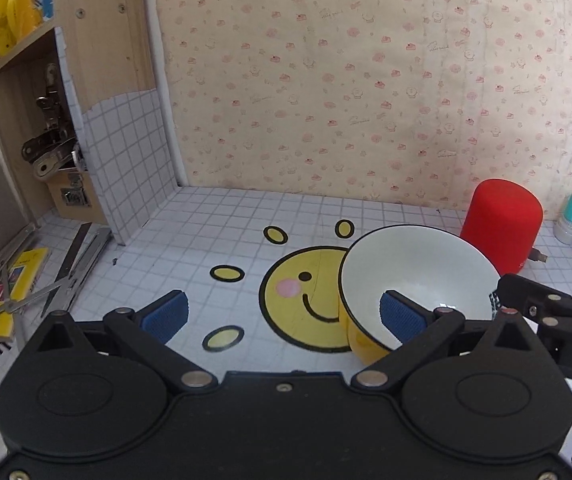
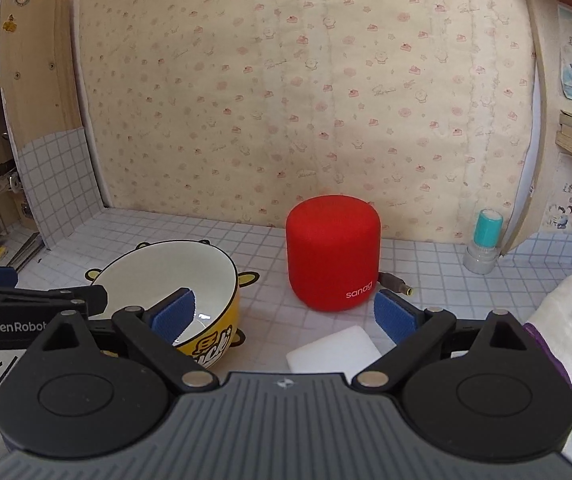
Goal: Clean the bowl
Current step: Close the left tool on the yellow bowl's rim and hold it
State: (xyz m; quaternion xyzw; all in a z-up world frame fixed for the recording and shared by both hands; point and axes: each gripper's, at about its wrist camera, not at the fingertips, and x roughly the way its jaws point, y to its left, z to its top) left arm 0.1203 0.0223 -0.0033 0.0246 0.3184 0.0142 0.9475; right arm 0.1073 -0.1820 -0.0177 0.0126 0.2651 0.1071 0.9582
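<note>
Yellow ceramic bowl (image 2: pixel 174 292) with white interior sits on the tiled desk (image 2: pixel 246 248), beside a red cylindrical speaker (image 2: pixel 331 256). Left tongs (image 1: pixel 284 312) spread, empty. Right tongs (image 2: pixel 284 314) spread over a white sponge block (image 2: pixel 331 350).

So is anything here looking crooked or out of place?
Yes, the yellow bowl leans over on the tiled counter, its white inside facing sideways instead of up. Nothing looks spilled or broken.

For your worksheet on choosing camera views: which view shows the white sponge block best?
The right wrist view: the white sponge block lies on the tiled table between the open right tongs, beside the yellow bowl. The left wrist view does not show it at all.
</note>
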